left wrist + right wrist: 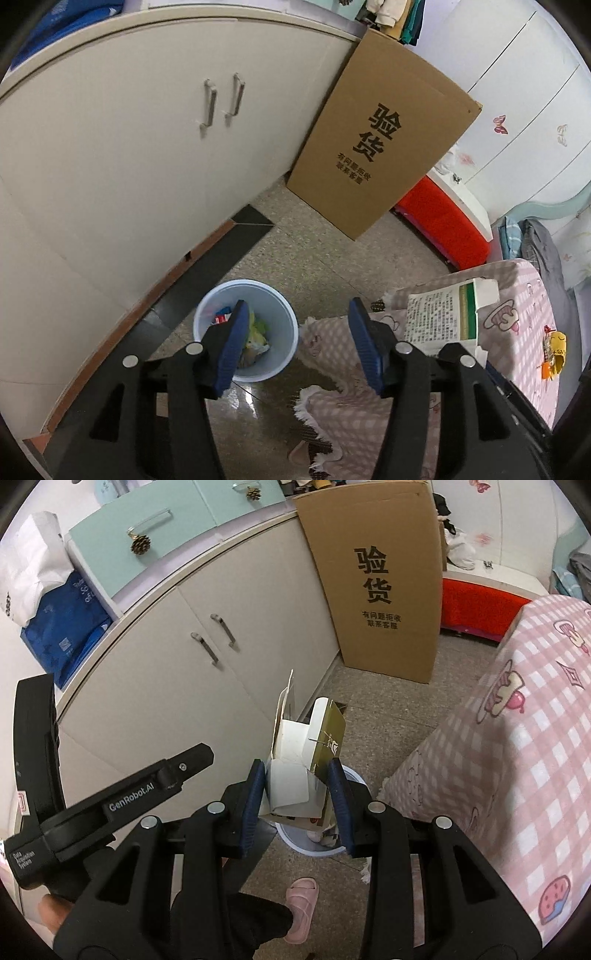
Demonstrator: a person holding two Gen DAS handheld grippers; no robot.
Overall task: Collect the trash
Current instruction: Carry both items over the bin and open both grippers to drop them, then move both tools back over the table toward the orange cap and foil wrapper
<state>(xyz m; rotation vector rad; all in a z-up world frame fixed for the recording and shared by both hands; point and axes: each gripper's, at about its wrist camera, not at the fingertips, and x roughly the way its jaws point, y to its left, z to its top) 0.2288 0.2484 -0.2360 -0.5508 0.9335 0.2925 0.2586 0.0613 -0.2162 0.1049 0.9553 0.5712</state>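
Right gripper (pixel 297 794), black with blue pads: clamped on a torn white-and-olive cardboard carton (pixel 306 760), held upright directly above the pale blue round plastic waste bin (pixel 317 843); bin rim visible just beyond and below the carton. Pink slipper (pixel 301 908) on the speckled floor nearest the camera, below the gripper. To the left in the right wrist view, left gripper body (pixel 122 801), black, marked "GenRobot.AI".

Left gripper (pixel 295 332): jaws spread wide, nothing between the pads, hanging over the floor beside the bin (pixel 284 332). Inside the bin, crumpled yellow-green wrappers (pixel 255 336) and a small red-and-white packet (pixel 221 318). Just right of the bin, pink-and-white checked cloth with cartoon prints (pixel 517 317), draped to the floor with a fringed edge. On that cloth, an opened white-and-green printed carton (pixel 447 314) lying flat, and farther right a yellow-orange snack wrapper (pixel 553 352) near the cloth's edge.

Behind the bin, cream two-door cabinet (pixel 147 147) with metal bar handles. Leaning against the cabinet's far end, tall flat brown cardboard box printed with black Chinese characters (pixel 384 144). Beyond it, red storage box (pixel 443 225) on the floor. Atop the cabinet in the right wrist view, blue bag (pixel 62 635) and white paper bag (pixel 33 565).
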